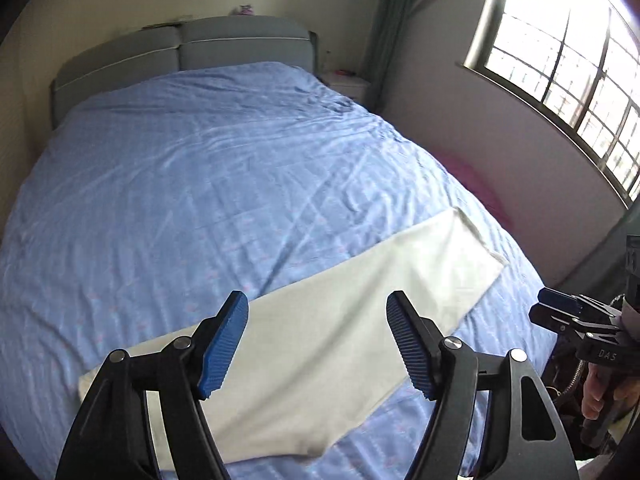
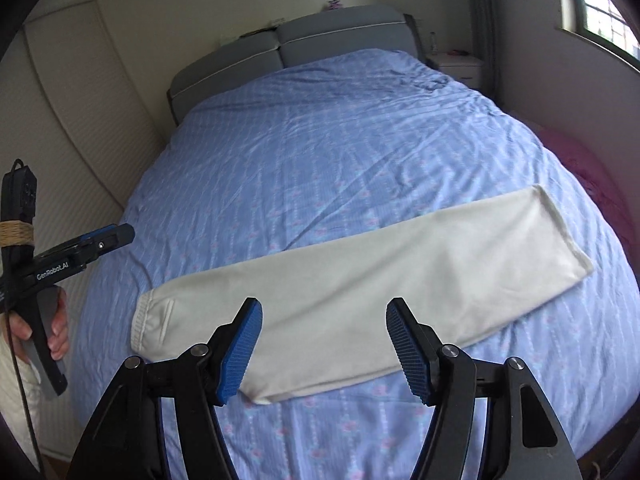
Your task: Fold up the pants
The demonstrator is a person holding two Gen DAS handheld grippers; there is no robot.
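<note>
Across the near end of the bed (image 2: 320, 128) lie the pants (image 2: 360, 268), cream-white, already doubled leg on leg into one long flat strip, waistband to the left, cuffs to the right. That lengthwise fold looks done; the crosswise folds look still to come. Above them, the left gripper (image 1: 316, 340) hangs with jaws spread, nothing between the pads, and the right gripper (image 2: 324, 344) likewise, wide and empty. Further out there's a grey headboard (image 2: 340, 36), a nightstand (image 2: 460, 65), a window (image 1: 560, 52). Nothing blocks the cloth.
</note>
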